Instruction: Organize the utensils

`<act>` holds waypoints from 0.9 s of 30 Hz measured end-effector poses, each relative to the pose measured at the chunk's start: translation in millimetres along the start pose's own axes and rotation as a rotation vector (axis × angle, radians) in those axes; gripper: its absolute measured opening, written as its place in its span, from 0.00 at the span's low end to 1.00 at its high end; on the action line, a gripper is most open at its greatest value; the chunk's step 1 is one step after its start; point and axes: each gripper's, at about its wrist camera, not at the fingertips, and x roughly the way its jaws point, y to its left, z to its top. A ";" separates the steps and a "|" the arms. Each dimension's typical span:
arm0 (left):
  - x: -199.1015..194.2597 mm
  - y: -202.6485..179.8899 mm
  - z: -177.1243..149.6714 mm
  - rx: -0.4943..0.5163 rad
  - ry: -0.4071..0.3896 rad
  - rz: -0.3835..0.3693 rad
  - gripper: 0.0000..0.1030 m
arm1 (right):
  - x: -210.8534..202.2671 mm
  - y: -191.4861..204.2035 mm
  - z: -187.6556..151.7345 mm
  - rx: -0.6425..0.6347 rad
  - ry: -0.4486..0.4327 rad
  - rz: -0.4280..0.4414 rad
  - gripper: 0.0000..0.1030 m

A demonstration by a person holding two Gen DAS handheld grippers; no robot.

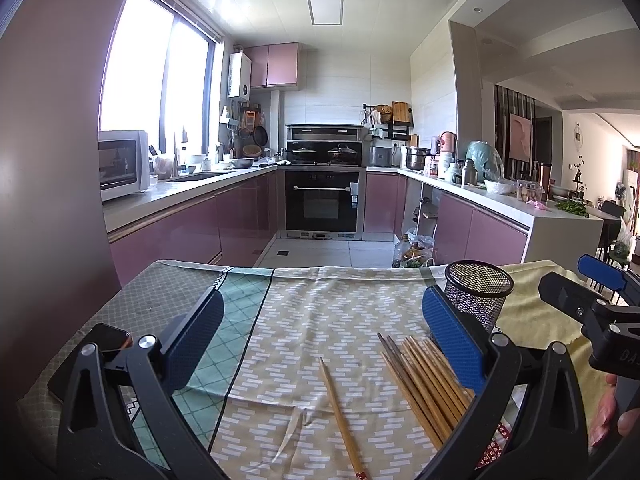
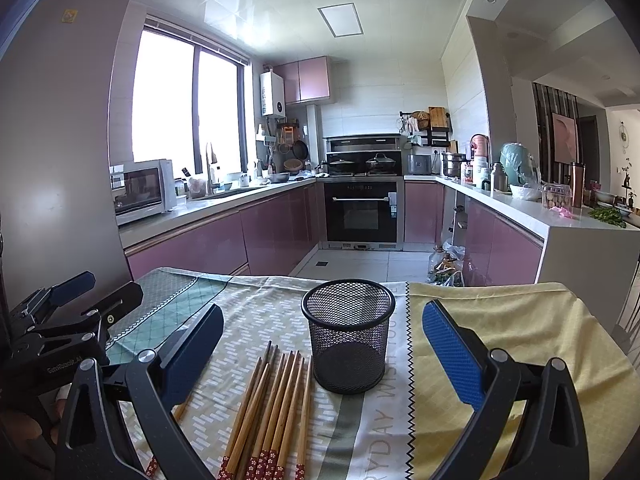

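Kitchen behind, pink cabinets and an oven at centre frame, and up front a table under a patterned cloth (image 2: 280, 320). That's my work surface.

Right wrist view: the mesh cup (image 2: 348, 344) stands upright at centre, empty as far as I can see. Just left of it, nearly touching its base, lies the bundle of chopsticks (image 2: 276, 404), tips toward the cup, red patterned ends toward me at the bottom edge. My right gripper (image 2: 322, 344) has its jaws wide apart, nothing between the pads; cup and bundle both sit low in that gap.

Left wrist view: left gripper (image 1: 322, 336) is spread wide too, empty. One stray chopstick (image 1: 340, 412) lies alone at lower centre, apart from the bundle at lower right, which runs under the right-hand finger (image 1: 456, 344). The cup sits behind that finger, upper right of the cloth.

Handling, my read: these sticks are light, stiff, thin and smooth, so they'll likely roll or fan out. I'd pinch near the middle, across the shaft, and take few at once. The cup looks light and could tip if nudged.
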 end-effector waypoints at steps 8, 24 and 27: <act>2.6 -0.5 -2.2 0.028 0.029 0.004 0.95 | 6.1 -3.3 -5.3 0.006 0.058 0.043 0.94; 53.0 1.7 -47.5 0.163 0.364 -0.118 0.75 | 65.5 -5.2 -51.5 -0.057 0.470 0.130 0.57; 64.4 -1.5 -56.1 0.166 0.425 -0.155 0.68 | 76.5 -2.3 -59.1 -0.078 0.529 0.137 0.41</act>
